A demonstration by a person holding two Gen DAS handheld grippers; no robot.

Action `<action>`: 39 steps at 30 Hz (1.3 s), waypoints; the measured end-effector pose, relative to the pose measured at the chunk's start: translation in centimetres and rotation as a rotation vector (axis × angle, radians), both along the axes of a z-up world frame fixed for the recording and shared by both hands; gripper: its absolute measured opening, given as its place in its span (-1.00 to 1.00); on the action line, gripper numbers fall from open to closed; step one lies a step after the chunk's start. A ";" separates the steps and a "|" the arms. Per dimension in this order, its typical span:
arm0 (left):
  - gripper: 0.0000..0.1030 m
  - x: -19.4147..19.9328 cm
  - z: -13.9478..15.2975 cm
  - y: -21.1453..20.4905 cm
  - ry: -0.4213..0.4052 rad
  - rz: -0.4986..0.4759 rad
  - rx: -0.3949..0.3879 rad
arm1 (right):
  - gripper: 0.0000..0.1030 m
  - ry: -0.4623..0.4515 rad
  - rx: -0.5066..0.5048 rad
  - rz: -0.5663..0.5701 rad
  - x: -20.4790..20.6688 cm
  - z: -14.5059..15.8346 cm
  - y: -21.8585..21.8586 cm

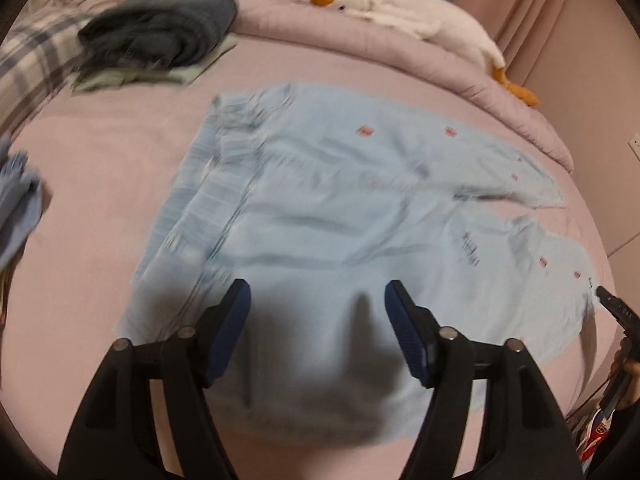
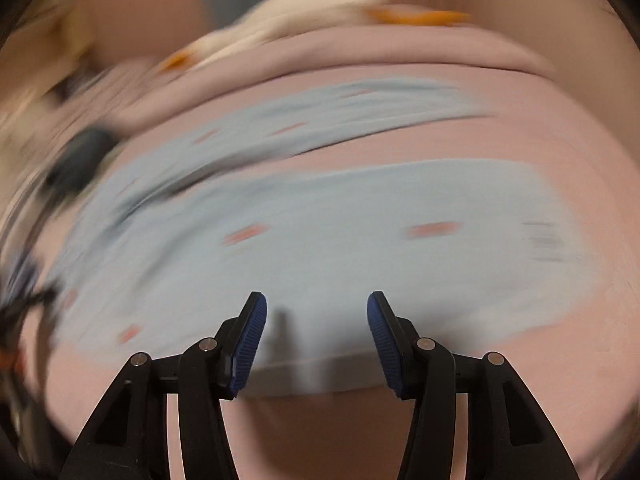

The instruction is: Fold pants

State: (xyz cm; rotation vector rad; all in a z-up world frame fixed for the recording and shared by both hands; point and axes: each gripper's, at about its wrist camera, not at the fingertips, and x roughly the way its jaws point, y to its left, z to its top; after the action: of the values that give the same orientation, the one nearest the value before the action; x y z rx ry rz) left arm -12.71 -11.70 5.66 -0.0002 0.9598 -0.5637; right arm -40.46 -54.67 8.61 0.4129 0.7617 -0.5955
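Light blue pants (image 1: 340, 208) with small red marks lie spread flat on the pink bed sheet (image 1: 100, 184), waistband to the left, two legs running right. My left gripper (image 1: 318, 304) hovers open over the near hip area, nothing between its blue pads. In the blurred right wrist view the same pants (image 2: 320, 240) lie below my right gripper (image 2: 316, 312), which stands open above the near leg's edge and grips nothing. The right gripper's black tip (image 1: 612, 304) shows at the far right of the left wrist view, beside the leg end.
A stack of dark folded clothes (image 1: 160, 28) sits at the back left beside plaid fabric (image 1: 36, 56). A white plush goose (image 1: 400, 12) lies on the rolled pink duvet (image 1: 460, 72) at the back. Blue cloth (image 1: 16, 200) lies at the left edge.
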 end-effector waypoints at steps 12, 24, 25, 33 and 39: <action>0.35 4.2 1.6 -7.8 -0.053 -0.061 -0.003 | 0.23 0.015 0.123 -0.193 -1.4 -2.4 -12.8; -0.29 7.7 -1.8 -4.4 -0.083 0.095 0.138 | -0.92 0.162 -0.083 -0.209 -1.2 -1.0 -11.3; -0.33 7.8 -1.8 -4.1 -0.077 0.102 0.130 | -0.92 0.192 -0.108 -0.239 -2.3 -1.3 -11.3; -0.51 7.7 -0.8 -2.3 -0.051 0.107 0.083 | -0.88 0.251 -0.305 -0.284 -1.1 1.5 -9.4; 0.68 7.3 0.2 1.3 -0.115 0.220 0.113 | -0.22 0.063 -0.225 0.157 6.7 4.2 -0.2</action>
State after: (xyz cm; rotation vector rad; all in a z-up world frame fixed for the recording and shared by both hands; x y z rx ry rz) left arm -5.43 -10.40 5.91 0.0271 0.8649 -0.3030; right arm -33.79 -54.89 12.77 0.1260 0.7696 -0.5413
